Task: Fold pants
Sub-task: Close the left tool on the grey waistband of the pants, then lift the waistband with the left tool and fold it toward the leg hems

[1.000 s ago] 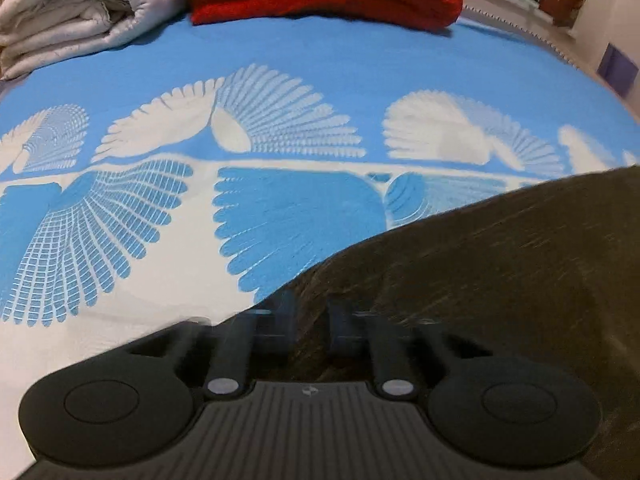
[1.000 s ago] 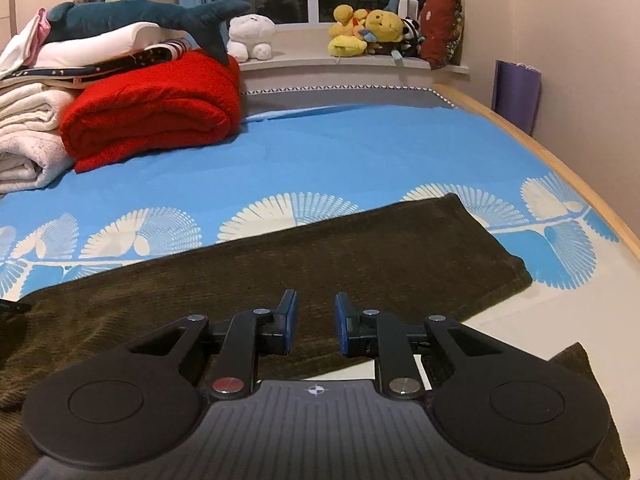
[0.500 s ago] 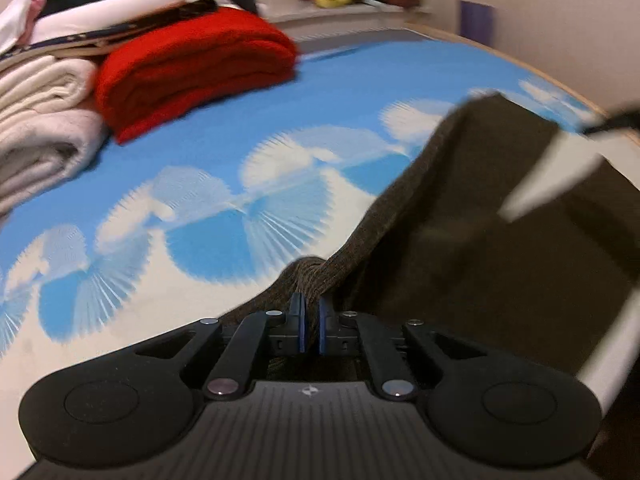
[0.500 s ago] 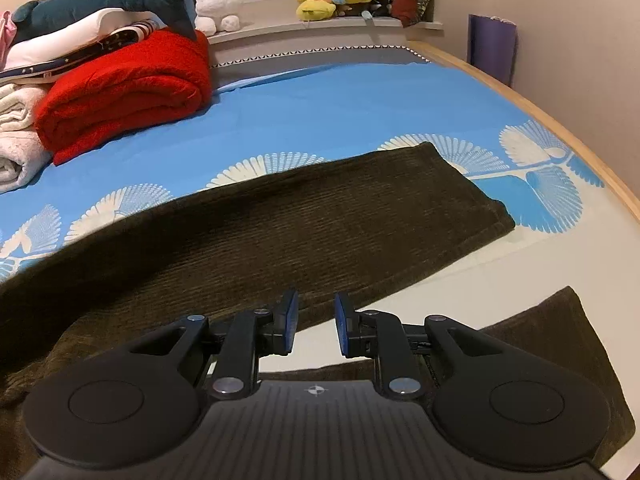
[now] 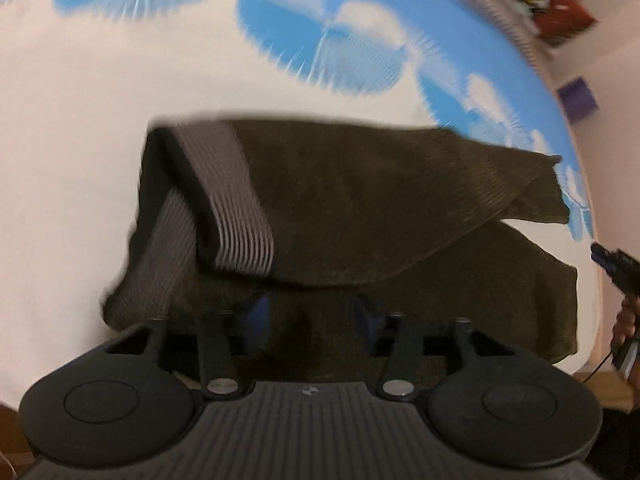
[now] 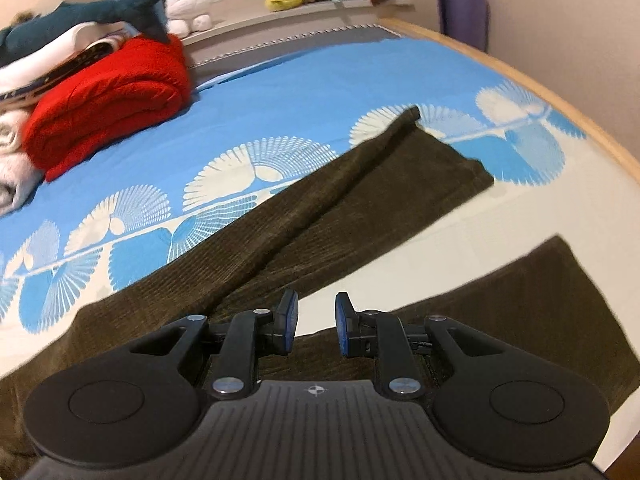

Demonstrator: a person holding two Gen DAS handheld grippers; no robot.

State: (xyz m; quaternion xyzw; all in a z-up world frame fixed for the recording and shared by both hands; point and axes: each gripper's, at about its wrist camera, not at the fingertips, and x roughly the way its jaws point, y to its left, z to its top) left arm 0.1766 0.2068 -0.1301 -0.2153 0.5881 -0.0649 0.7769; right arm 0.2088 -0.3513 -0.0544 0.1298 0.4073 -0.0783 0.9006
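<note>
- The left gripper (image 5: 314, 316) has its jaws wide apart and holds nothing; its blue pads are blurred but clearly separated, just above the dark cloth. The right gripper (image 6: 316, 322) also has its jaws apart, with a smaller gap, and it is empty.
- The bed sheet (image 6: 280, 80), blue with white fan shapes, carries everything.
- The pants (image 6: 320, 204) are dark brown corduroy and lie on the sheet. In the right wrist view one leg runs from 8 o'clock toward 1 o'clock, and the other leg lies at 4 o'clock, apart from the first one.
- In the left wrist view the upper part of the pants (image 5: 360, 208) is already folded over toward 3 o'clock, and the waistband (image 5: 236, 208), grey and ribbed, shows at 9 o'clock.
- A red blanket (image 6: 108, 100) rests at 10 o'clock, well apart.
- I judge the cloth soft, rather thick and not slippery; it will sag when lifted. A good hold seems to be the leg hem (image 6: 452, 152) or the waistband edge, where the layers are firm.
</note>
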